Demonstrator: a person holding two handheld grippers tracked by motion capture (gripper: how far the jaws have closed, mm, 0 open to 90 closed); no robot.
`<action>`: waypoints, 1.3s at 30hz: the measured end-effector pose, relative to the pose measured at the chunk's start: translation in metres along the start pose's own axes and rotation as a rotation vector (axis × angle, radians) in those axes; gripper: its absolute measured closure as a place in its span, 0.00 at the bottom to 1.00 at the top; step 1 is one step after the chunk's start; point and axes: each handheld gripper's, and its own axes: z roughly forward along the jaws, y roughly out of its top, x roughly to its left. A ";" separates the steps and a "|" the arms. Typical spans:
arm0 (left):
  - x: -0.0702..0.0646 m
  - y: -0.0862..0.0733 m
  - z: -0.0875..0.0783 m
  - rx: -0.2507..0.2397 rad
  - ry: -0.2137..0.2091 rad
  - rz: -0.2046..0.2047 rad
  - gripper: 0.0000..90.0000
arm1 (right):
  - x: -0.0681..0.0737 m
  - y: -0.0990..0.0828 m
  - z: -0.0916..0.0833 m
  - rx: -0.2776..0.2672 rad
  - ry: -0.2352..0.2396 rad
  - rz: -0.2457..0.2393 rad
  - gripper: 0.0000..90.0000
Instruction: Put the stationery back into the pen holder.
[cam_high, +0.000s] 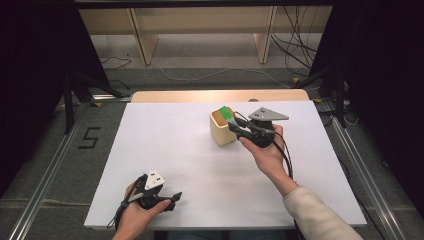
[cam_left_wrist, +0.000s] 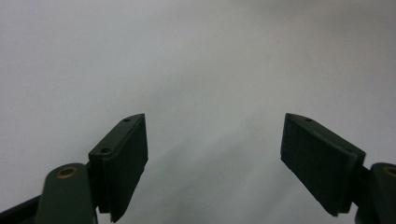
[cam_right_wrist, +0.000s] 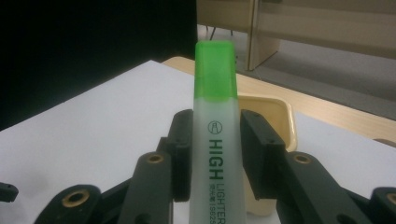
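Note:
A green highlighter (cam_right_wrist: 215, 140) with a bright green cap and a pale body printed "HIGH LIGHTER" stands between the pads of my right gripper (cam_right_wrist: 215, 151), which is shut on it. In the high view the right gripper (cam_high: 235, 122) holds the highlighter (cam_high: 226, 113) over the rim of a cream cup (cam_high: 221, 131) near the table's middle back. The same cup (cam_right_wrist: 275, 116) sits just behind the pen in the right gripper view. Near the front left edge my left gripper (cam_high: 175, 197) rests low, and in its own view the left gripper (cam_left_wrist: 215, 163) stands open over bare white table.
The white table top (cam_high: 165, 150) has a wooden strip along its far edge. Beyond it stand wooden shelf legs (cam_high: 142, 42) and loose cables (cam_high: 295, 45) on the floor. Metal rails (cam_high: 45, 175) run along both sides.

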 end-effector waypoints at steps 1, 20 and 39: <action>0.000 0.000 0.000 -0.003 0.001 -0.001 0.26 | 0.000 0.001 0.000 0.000 -0.001 0.001 0.74; 0.000 0.000 0.000 -0.004 -0.001 -0.003 0.26 | -0.009 0.014 0.018 -0.003 -0.006 0.020 0.74; 0.000 0.000 0.000 -0.005 -0.002 -0.003 0.26 | -0.015 0.024 0.038 0.001 -0.008 0.036 0.74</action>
